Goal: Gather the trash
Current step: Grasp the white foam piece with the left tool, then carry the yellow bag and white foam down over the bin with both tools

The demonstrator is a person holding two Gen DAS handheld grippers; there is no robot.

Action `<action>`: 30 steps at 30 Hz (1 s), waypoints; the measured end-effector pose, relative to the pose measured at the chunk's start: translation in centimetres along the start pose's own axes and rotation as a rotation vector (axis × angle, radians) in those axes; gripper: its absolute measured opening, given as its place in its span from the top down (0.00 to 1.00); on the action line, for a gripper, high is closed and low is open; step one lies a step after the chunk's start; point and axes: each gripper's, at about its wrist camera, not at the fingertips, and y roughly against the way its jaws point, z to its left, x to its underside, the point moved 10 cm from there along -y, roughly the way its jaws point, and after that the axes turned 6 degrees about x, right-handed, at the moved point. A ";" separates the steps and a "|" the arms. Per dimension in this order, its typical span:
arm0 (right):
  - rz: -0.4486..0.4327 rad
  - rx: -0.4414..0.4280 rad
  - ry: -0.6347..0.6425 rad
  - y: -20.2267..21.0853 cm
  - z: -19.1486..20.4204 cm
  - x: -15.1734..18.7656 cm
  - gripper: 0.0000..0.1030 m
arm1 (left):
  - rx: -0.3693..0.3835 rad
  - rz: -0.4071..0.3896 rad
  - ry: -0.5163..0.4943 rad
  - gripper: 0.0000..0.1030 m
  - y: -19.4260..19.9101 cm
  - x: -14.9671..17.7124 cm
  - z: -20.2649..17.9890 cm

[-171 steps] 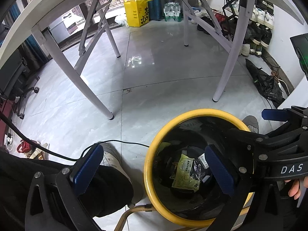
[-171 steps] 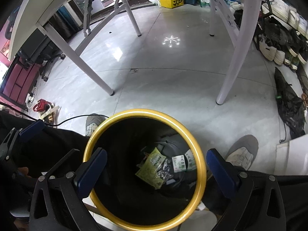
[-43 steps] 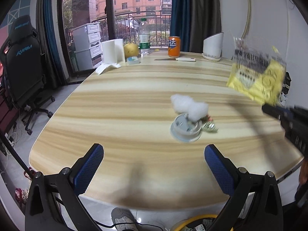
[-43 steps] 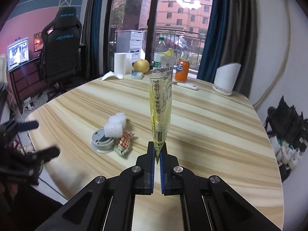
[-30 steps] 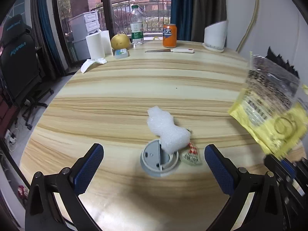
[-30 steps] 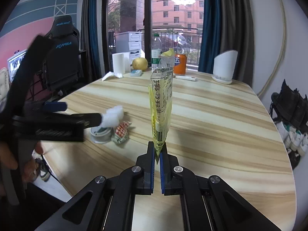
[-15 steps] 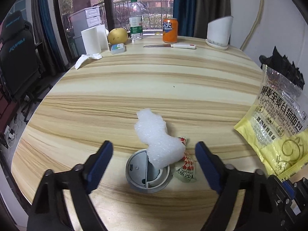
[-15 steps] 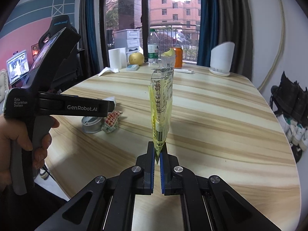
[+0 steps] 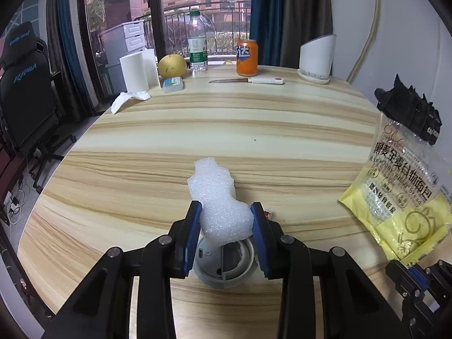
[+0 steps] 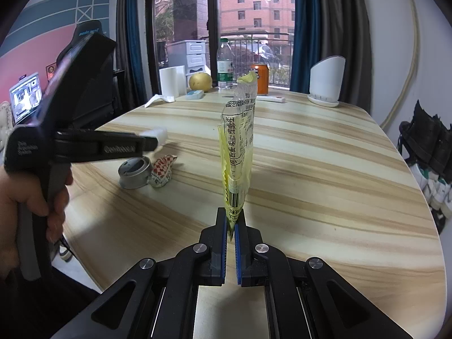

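The left gripper [image 9: 226, 223] reaches down over the round, pale striped wooden desk [image 9: 254, 130], and its blue-padded jaws are closing around a lumpy piece of white foam packing [image 9: 220, 200]; both pads sit against the foam's lower, wider part. The foam rests on top of a small round grey plastic device [image 9: 226, 265] that lies open-side up on the desk near its front edge. Just beside that device, on its right, a crumpled red-and-white checked snack wrapper [image 10: 162, 171] lies flat on the desk, mostly hidden behind the right-hand pad in the left wrist view. In the right wrist view a hand [image 10: 31, 197] grips the left gripper's black handle.

The right gripper [image 10: 231, 226] has its jaws pressed together on the bottom corner of a yellow and clear plastic bread bag [image 10: 238, 152], which stands upright above the desk; from the left wrist view the same bag hangs at the right edge, off the desk's rim.

Along the far edge of the desk stand a white paper towel roll [image 9: 134, 72], a yellow pear [image 9: 172, 66], a clear water bottle [image 9: 197, 42], an orange soda can [image 9: 247, 58], a knife with a white handle [image 9: 248, 80] and a white slanted cylinder on a dish [image 9: 316, 56].
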 end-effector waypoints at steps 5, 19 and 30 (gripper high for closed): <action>-0.011 -0.011 -0.012 0.6 0.0 -0.2 0.96 | 0.014 -0.050 -0.025 0.72 2.1 -0.2 0.5; -0.050 -0.059 -0.038 4.6 1.5 -1.7 0.96 | 0.101 -0.143 -0.089 0.72 7.2 1.1 0.7; -0.066 -0.117 0.009 9.4 4.5 0.1 0.96 | 0.174 -0.210 -0.174 0.72 11.0 4.4 0.2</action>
